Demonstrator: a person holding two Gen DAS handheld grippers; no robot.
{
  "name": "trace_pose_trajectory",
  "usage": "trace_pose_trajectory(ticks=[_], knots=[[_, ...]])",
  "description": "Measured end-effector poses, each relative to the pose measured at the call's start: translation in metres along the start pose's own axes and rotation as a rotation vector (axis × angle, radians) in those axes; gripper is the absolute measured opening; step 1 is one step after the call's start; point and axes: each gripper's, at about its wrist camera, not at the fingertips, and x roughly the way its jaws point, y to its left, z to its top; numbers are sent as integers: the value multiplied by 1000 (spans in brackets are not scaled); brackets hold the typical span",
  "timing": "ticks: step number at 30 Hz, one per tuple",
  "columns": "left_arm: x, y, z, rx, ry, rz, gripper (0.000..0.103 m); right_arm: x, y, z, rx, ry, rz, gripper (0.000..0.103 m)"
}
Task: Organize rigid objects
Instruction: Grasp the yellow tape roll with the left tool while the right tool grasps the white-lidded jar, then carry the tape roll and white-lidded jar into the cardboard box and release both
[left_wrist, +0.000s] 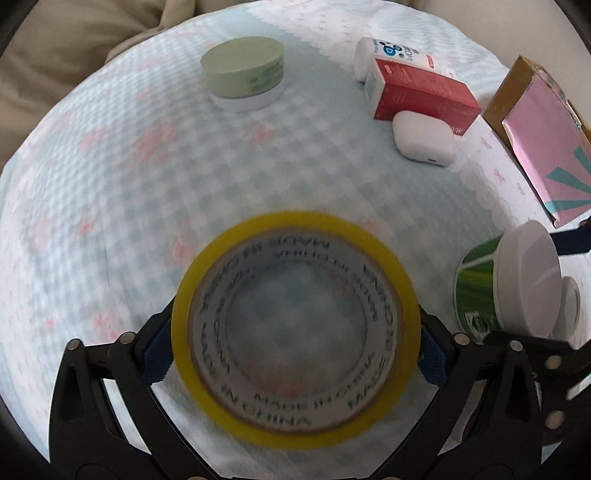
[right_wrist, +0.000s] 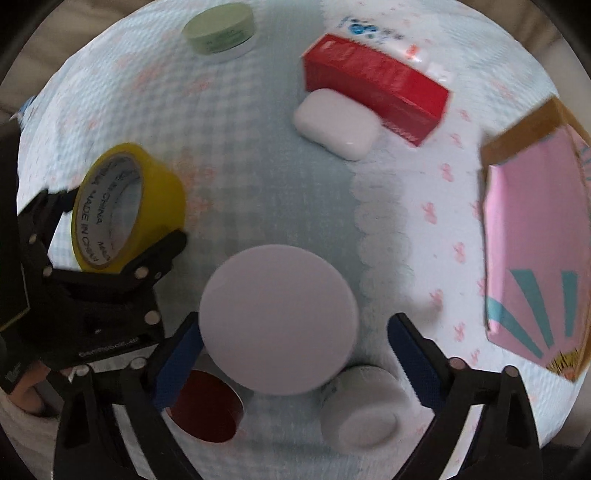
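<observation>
Yellow tape roll (left_wrist: 295, 328), white core printed "MADE IN CHINA", clamped on edge in left tool (left_wrist: 295, 358). Right tool (right_wrist: 295, 354) spread wide around white-lidded jar (right_wrist: 279, 319), not gripping.

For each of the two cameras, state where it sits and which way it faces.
Left wrist: sits on the left gripper, looking forward and down along its fingers at the yellow tape roll they clamp; both fingers show.
Right wrist: sits on the right gripper, looking down past a white-lidded jar between its spread fingers; the left gripper shows at left.
Shared: tape roll, green tin, red box, white case.
</observation>
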Motion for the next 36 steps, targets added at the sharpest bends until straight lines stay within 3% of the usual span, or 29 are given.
trace_pose_trajectory(ticks=[2,3,13,20,26,36], knots=[[4,2,6,8,6,1,96,5,3,1,-27,13,10,68],[4,2,8,10,3,-1,96,7,4,2,-26,18,32,67],[-8,3,6,14,-8,7,96,8,5,-7,12,-1,34,66],[-42,16,9,-11,-27,18,96,-24,-13,-10,42,-36,40,66],[-115,27,26,-51,-63,35,96,-83,-15,-10,50,-89,44,66],[-257,27,56,-108,-177,42,96,-226,-10,-15,101,-239,104,66]])
